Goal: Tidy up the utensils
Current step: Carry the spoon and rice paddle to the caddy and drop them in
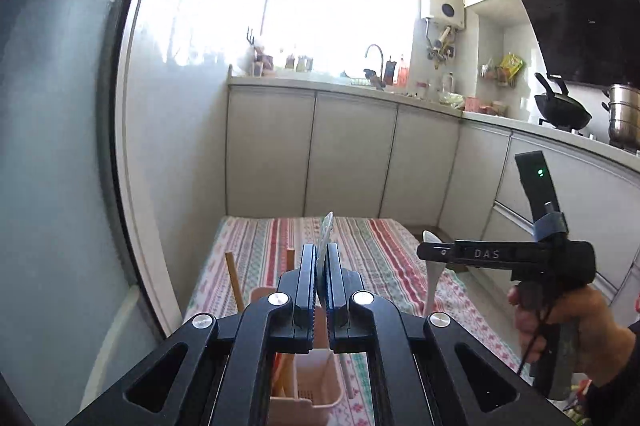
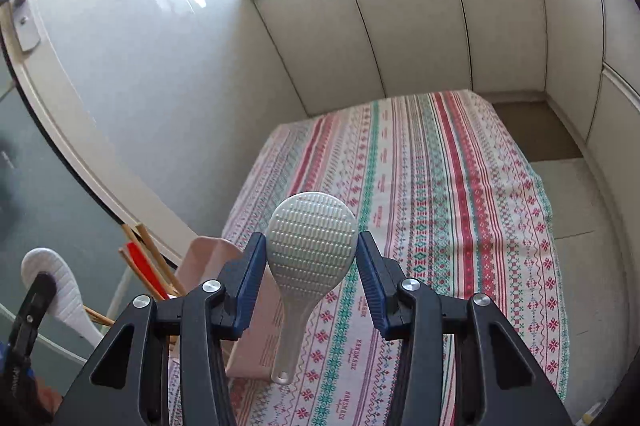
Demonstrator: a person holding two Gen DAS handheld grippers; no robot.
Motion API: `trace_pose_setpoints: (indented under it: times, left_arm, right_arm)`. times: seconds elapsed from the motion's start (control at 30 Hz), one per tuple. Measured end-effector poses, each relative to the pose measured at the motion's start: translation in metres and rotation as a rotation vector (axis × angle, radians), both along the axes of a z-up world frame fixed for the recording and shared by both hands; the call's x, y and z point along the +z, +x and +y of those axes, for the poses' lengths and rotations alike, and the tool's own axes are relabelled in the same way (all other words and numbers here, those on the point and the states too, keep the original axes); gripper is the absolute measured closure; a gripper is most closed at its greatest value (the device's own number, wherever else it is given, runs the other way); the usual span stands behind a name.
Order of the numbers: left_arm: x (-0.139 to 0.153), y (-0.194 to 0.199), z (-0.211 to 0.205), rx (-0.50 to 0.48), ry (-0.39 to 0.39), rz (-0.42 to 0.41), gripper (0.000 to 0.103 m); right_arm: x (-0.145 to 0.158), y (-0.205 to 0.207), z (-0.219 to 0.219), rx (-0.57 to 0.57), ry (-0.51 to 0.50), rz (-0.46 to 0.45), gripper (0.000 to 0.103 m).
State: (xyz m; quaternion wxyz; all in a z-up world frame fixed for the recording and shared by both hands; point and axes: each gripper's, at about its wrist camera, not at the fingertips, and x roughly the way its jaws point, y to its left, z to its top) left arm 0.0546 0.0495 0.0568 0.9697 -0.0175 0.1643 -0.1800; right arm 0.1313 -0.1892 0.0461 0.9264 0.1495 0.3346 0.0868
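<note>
My left gripper [image 1: 321, 254] is shut on a white dimpled rice paddle [image 1: 326, 232], seen edge-on, held above the pink utensil caddy [image 1: 308, 382]. The same paddle shows at the left of the right wrist view [image 2: 60, 286]. My right gripper [image 2: 312, 254] is shut on the grey translucent rice paddle [image 2: 310, 246], gripping its head from both sides; its handle hangs down over the striped tablecloth [image 2: 460, 206]. In the left wrist view the right gripper [image 1: 426, 251] holds this paddle [image 1: 432, 274] at the right. The caddy [image 2: 208, 266] holds wooden chopsticks [image 2: 148, 254] and a red utensil [image 2: 146, 270].
The table stands against a glass door [image 1: 60, 146] on the left and white kitchen cabinets [image 1: 348, 150] behind. A counter with a faucet [image 1: 376, 58], a wok [image 1: 562, 106] and a steel pot [image 1: 624, 114] runs along the back and right.
</note>
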Motion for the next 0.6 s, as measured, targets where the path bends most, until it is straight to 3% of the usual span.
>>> trace_pose_setpoints:
  times: [0.13, 0.33, 0.47, 0.6]
  left_arm:
    - [-0.015, 0.006, -0.017, 0.030, 0.099, -0.064, 0.099]
    - [-0.040, 0.011, -0.037, 0.048, 0.159, -0.089, 0.099]
    - [-0.059, 0.022, -0.042, 0.058, 0.214, -0.059, 0.099]
    - [-0.066, 0.034, -0.035, 0.073, 0.191, -0.008, 0.097]
  right_arm:
    - [0.007, -0.004, 0.008, 0.012, -0.009, -0.039, 0.055]
    - [0.000, -0.002, 0.013, 0.016, -0.006, -0.043, 0.055]
    - [-0.007, -0.001, 0.015, 0.013, -0.001, -0.050, 0.055]
    - [-0.013, 0.000, 0.017, 0.017, 0.016, -0.068, 0.055]
